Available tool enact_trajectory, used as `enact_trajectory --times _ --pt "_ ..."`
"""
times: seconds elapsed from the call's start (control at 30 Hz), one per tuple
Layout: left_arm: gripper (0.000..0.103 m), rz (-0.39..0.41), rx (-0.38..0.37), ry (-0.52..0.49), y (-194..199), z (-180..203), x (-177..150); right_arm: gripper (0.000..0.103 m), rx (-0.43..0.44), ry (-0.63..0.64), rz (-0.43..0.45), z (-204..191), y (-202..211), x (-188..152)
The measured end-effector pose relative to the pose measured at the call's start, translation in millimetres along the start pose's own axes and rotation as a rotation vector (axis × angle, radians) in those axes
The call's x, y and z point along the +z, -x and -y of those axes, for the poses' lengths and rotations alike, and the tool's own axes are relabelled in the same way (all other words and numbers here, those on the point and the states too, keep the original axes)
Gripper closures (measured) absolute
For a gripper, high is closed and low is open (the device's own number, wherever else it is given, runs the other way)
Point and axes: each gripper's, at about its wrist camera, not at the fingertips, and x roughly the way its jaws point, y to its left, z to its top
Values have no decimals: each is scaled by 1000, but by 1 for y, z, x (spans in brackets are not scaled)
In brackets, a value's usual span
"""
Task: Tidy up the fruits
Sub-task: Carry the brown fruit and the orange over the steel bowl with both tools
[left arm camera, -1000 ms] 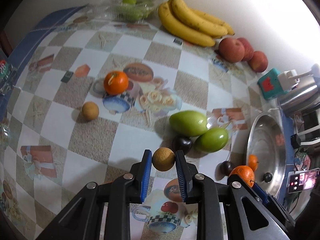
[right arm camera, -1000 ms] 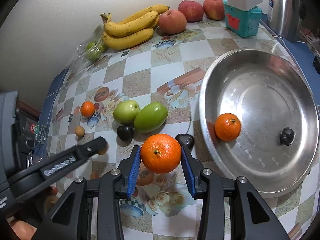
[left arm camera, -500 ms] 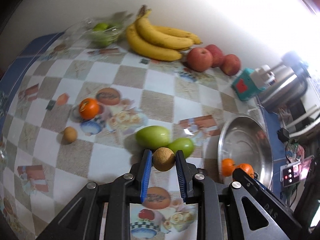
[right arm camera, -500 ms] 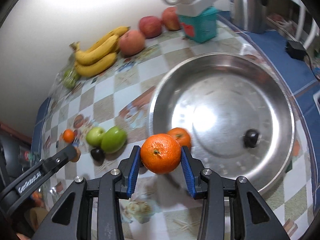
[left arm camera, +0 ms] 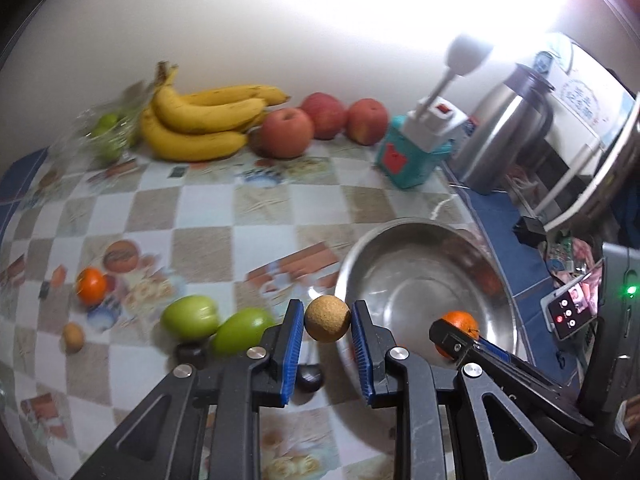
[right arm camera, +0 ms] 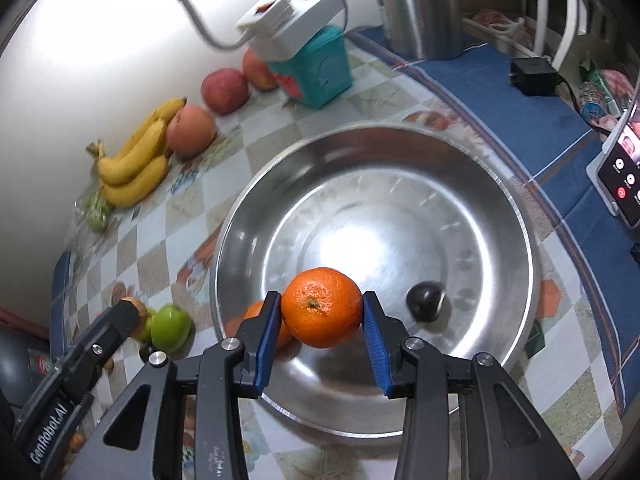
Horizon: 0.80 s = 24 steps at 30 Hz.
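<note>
My left gripper [left arm camera: 327, 320] is shut on a small round tan fruit [left arm camera: 327, 318], held above the table just left of the steel bowl [left arm camera: 400, 236]. My right gripper [right arm camera: 321, 314] is shut on an orange [right arm camera: 321, 306], held over the near part of the bowl [right arm camera: 516, 216]. In the bowl lie another orange [right arm camera: 256, 312], partly hidden behind my left finger, and a small dark fruit [right arm camera: 425, 302]. The right gripper with its orange [left arm camera: 460, 320] also shows in the left wrist view.
On the checkered cloth lie two green fruits [left arm camera: 192, 316], an orange [left arm camera: 91, 286], a small tan fruit [left arm camera: 73, 337] and two dark fruits [left arm camera: 308, 376]. Bananas [left arm camera: 200, 120], three red apples [left arm camera: 286, 132], a teal box [left arm camera: 416, 152] and a kettle [left arm camera: 508, 132] stand at the back. A phone [right arm camera: 620, 176] lies right.
Both grippers have moved right toward the bowl with their fruits. The right gripper's orange now hangs over the bowl's inside; the left gripper has come near its left rim.
</note>
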Motion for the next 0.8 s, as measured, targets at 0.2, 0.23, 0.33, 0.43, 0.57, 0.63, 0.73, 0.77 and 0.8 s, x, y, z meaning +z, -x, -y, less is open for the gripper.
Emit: enact_trajectory --times 0.2,0.23,0.33,0.43,0.57,0.63,0.73,0.77,0.8 --pt "77 -43 -9 -54 -26 20 4 61 -24 -56 54 19 3 14" --pt "77 -54 -9 -61 -32 23 4 61 -27 -61 55 21 2 16" --pt "77 -76 -14 -78 -45 30 7 61 -47 -70 52 29 -2 22" --pt "77 -86 -12 -99 -55 38 9 61 -58 -75 53 33 -7 29" --pt "77 -99 -13 -124 -67 47 13 61 -73 -75 52 37 -12 36" --pt "77 -108 -12 -134 -73 52 14 61 -80 -74 48 39 -15 37" --pt "77 -114 -9 -148 -81 57 14 61 -87 -76 41 41 -20 40" --pt "77 -117 -6 -153 -83 58 14 61 -97 -75 42 42 -21 40" --pt "77 -121 -4 -157 -86 59 14 61 -101 -75 41 43 -22 41"
